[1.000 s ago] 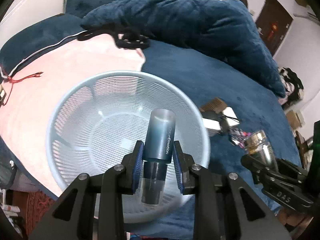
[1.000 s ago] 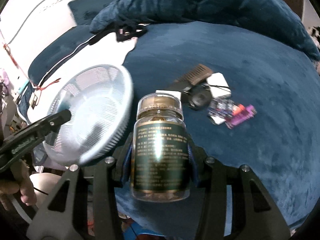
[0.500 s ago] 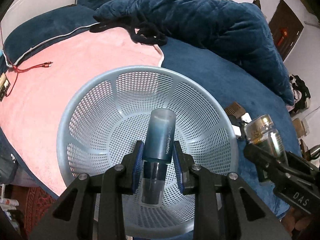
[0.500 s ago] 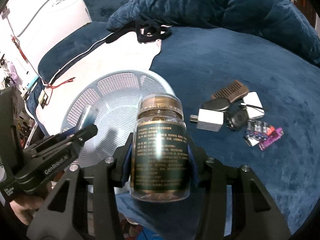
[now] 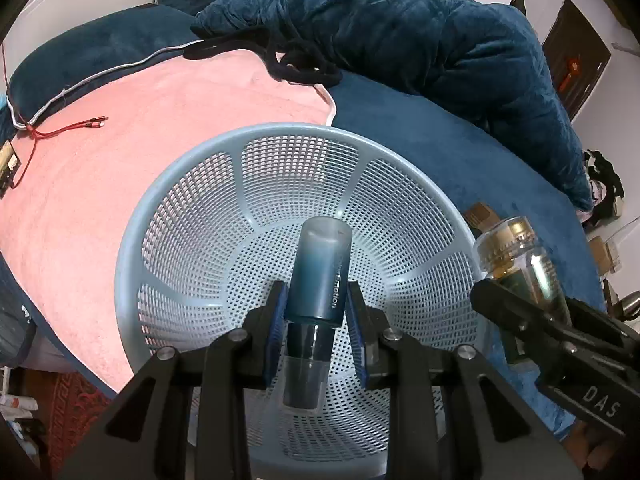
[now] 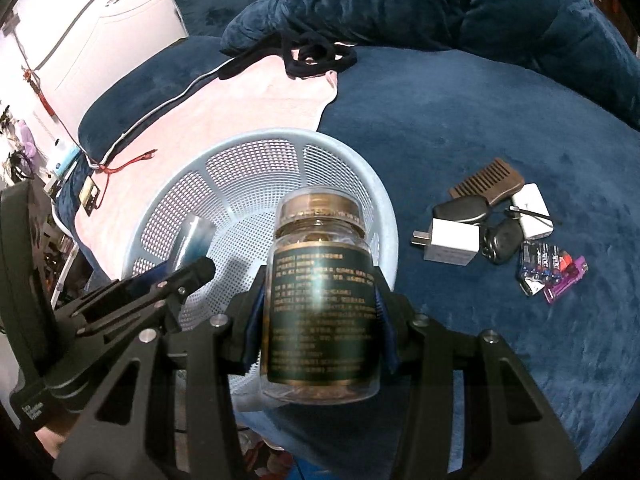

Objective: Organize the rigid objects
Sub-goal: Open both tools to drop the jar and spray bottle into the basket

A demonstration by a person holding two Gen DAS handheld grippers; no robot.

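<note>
Blue frosted plastic bottle – clamped in left jaws – lower centrally into pale-blue mesh basket; right jaws grip label-wrapped glass jar at 3 o'clock – release second.

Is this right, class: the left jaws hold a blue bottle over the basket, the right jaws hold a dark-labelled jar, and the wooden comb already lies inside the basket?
One detail is wrong. The right wrist view shows the wooden comb on the blue bedspread, outside the basket, beside the white charger. The blue bottle and the jar are held as stated.
</note>
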